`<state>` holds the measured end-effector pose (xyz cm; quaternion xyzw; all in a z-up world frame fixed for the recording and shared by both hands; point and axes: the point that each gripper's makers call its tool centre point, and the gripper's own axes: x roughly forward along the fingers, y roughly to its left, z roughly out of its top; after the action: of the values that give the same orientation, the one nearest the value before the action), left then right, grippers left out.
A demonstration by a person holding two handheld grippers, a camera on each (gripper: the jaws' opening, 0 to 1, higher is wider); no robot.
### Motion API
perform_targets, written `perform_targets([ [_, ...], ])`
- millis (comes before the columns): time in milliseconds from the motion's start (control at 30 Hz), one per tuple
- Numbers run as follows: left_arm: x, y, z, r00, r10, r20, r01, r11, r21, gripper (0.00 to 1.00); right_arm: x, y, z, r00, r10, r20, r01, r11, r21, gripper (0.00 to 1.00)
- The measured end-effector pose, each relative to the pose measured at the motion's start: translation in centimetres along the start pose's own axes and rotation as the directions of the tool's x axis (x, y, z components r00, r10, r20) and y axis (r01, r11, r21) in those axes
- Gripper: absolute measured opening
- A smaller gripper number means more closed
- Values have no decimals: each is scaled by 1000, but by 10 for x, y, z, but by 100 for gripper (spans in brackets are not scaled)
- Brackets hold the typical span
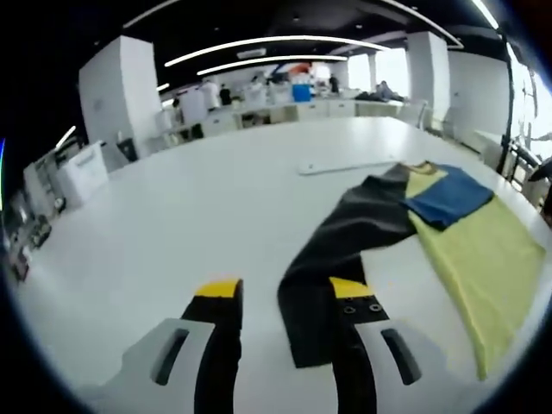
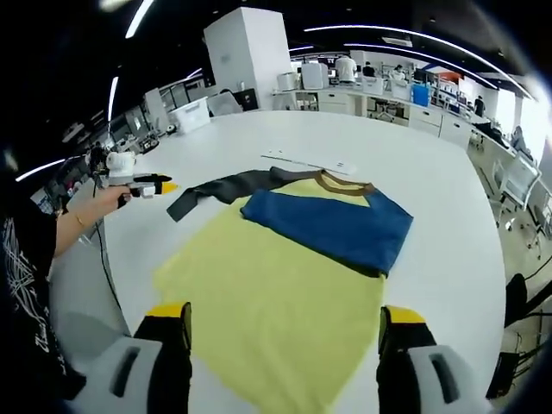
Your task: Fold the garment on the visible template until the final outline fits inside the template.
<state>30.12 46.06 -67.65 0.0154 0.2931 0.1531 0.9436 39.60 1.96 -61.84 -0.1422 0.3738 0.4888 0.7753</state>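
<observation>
Right gripper: jaws spread wide, holding nothing; hovers over the near hem of the garment.
Left gripper: jaws parted, empty; its right jaw overlaps the end of the dark sleeve in the left gripper view, contact not clear. In the right gripper view it sits at 9 o'clock, in a hand, beside the sleeve tip.
Garment: yellow shirt flat on the white table, brown collar at the far end. Blue sleeve already folded across the chest. Dark sleeve stretched out toward 10 o'clock, not folded in.
Template: cannot make out an outline under the cloth.
White strip: lying just beyond the collar, 12 o'clock.
Risk: a shallow pinch on the dark sleeve could slip mid-fold and leave it outside the outline. Dragging instead of lifting could shift the body and undo the blue fold.
</observation>
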Motion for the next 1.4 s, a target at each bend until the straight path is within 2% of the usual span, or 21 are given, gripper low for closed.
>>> perform_targets([
  [233,23,-2,-7,1000,-7,-29,7,1000,2,32,0,1,5,1000,-12,10,12,1000,-16,92],
  [400,37,0,-9,999,11,-30,-10,998,61,26,0,1,5,1000,-19,19,18,1000,20,91],
  [467,40,0,-11,999,12,-34,-10,998,59,25,0,0,3,1000,-20,13,20,999,35,90],
  [567,44,3,-10,999,37,-33,-33,990,134,19,0,-1,3,999,-31,14,31,999,38,89],
  [700,50,-4,-13,999,16,-48,-8,988,152,16,-3,-3,2,999,-41,14,40,998,56,89],
  [733,49,-5,-10,999,10,-32,-5,988,158,15,-3,-3,1,999,-42,12,42,998,57,88],
  [833,48,-7,-11,999,14,-36,-6,979,205,12,-5,-4,1,999,-50,15,49,997,63,87],
  [933,49,-10,-14,999,2,-51,10,976,219,1,-6,-7,0,998,-63,21,61,995,80,86],
  [967,49,-11,-15,999,0,-53,12,975,224,0,-7,-8,0,997,-68,19,66,994,82,85],
  [1167,40,-7,-16,998,39,-39,-28,968,249,0,-8,-6,-1,997,-68,19,67,994,87,84],
  [1300,32,-4,-16,999,51,-17,-47,980,191,0,-8,-3,4,997,-65,36,62,994,86,84],
  [1400,28,-5,-19,998,54,-19,-49,979,198,0,-7,-1,4,997,-61,36,58,995,84,84],
])
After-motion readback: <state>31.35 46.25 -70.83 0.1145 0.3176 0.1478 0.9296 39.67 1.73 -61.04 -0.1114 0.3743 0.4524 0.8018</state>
